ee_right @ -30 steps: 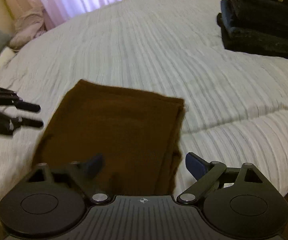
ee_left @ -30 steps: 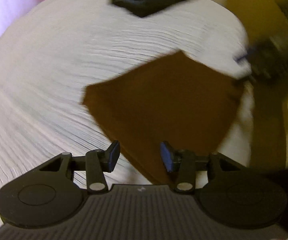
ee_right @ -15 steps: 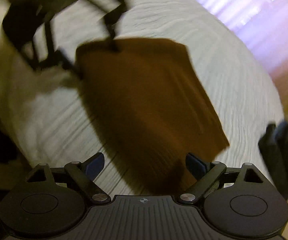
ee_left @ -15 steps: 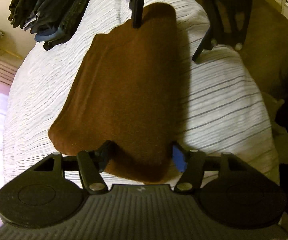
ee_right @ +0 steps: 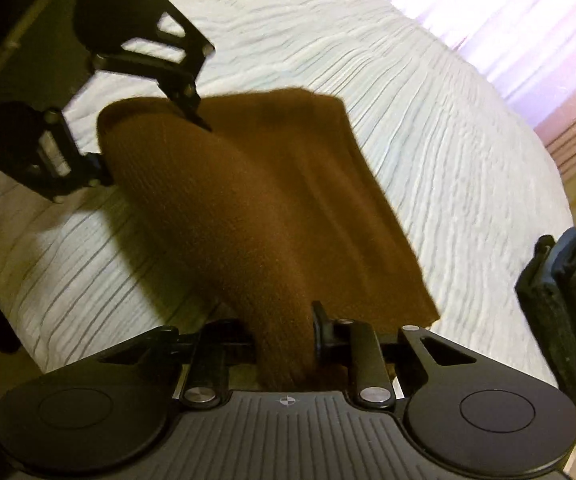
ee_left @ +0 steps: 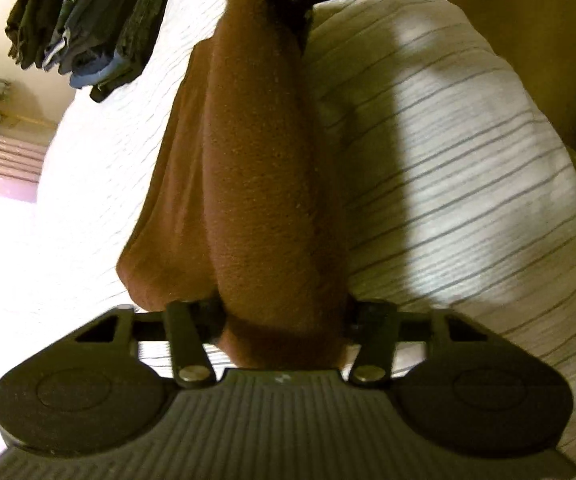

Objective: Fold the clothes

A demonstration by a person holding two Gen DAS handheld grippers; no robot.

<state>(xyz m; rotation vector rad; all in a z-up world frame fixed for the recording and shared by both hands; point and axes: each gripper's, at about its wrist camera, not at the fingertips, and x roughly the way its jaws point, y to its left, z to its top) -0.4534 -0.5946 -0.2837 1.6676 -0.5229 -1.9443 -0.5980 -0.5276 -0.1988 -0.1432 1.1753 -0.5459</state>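
dim, warm room; pink glare off the curtain, hard shadow on the bed, soft blur, edges bowed.

Both tongs, the left tongs and the right tongs, have moved to opposite ends of the brown cloth and are closing on it, bunching it up off the bed.

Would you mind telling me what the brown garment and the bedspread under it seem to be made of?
The brown garment looks like a soft knit, perhaps wool or fleece: matte, with a fuzzy, finely ribbed surface that bunches thickly. The bedspread looks like a light woven cotton or similar, matte white with raised crinkled ridges running across it. Neither fibre can be confirmed by sight.
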